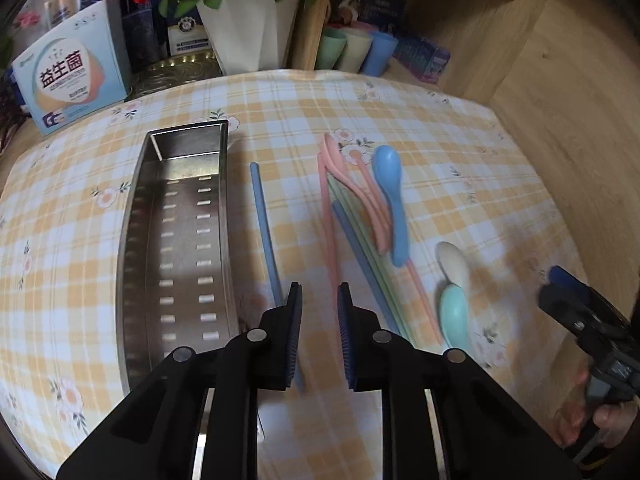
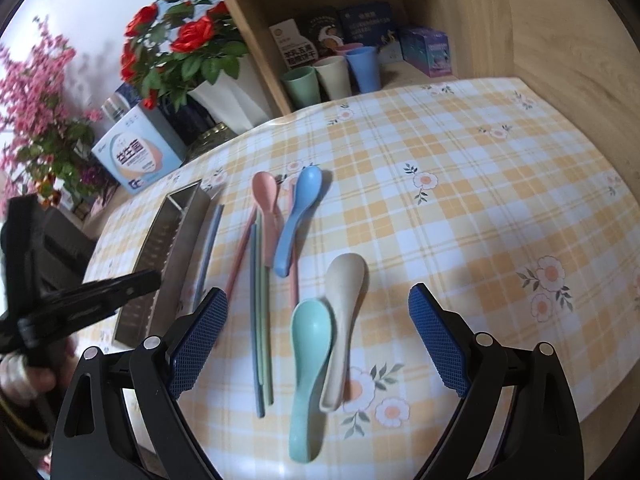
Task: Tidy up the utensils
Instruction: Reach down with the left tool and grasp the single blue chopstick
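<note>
Now the steel utensil tray (image 1: 176, 240) lies lengthwise on the checked tabletop (image 1: 460, 152), empty, and serves as the landmark. Just beside its right wall lies a single blue chopstick (image 1: 264, 232). Farther right of the tray sits a bundle of pink, green and blue chopsticks (image 1: 360, 248) with a pink spoon (image 2: 266, 200) and a blue spoon (image 1: 394, 200) lying across it. Farthest from the tray, a cream spoon (image 2: 344, 320) and a teal spoon (image 2: 310, 376) rest side by side, touching. The left hand-held gripper (image 1: 318, 300) hovers between the single chopstick and the bundle, its jaws narrowed to a small gap with nothing pinched. The right hand-held gripper (image 2: 318, 308) is spread wide above the cream and teal spoons, gripping nothing.
</note>
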A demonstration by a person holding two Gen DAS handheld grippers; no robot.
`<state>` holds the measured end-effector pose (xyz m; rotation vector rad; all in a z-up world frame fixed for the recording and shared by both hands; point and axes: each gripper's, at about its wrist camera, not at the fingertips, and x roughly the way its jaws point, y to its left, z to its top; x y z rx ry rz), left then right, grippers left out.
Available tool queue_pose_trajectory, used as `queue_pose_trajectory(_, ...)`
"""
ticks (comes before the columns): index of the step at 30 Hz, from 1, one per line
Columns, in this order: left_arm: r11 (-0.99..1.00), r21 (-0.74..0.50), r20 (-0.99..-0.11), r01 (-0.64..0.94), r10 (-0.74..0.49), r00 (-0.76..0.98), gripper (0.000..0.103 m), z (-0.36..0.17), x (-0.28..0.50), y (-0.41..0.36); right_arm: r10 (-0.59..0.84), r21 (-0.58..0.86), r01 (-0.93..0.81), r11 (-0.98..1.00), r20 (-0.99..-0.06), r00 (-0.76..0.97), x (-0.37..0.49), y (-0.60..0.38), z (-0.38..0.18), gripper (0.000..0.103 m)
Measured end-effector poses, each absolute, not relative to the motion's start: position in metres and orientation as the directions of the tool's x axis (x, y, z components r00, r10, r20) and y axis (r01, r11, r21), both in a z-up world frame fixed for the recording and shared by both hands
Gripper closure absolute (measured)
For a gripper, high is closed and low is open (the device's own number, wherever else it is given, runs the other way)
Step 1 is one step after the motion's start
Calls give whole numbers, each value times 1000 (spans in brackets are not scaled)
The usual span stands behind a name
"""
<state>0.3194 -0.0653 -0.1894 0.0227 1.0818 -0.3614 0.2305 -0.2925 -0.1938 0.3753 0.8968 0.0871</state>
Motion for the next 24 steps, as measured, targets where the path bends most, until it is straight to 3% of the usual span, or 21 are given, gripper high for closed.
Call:
queue_pose_trajectory(11,980,-56,-934,193,-120,336,86,-239,380,-78,258,400,109,910,-752,607,263,-321,-208,14)
queue_pose_trajectory(19,988,-13,-940,153,-64,336,86,-248,386,-73,264,409,115,905,-753,603,268,-325,-210,14)
queue_pose_trajectory(24,988,0,-937,154,-54,345,91,-248,385,-69,264,408,119,905,-758,596,267,-324,-212,14)
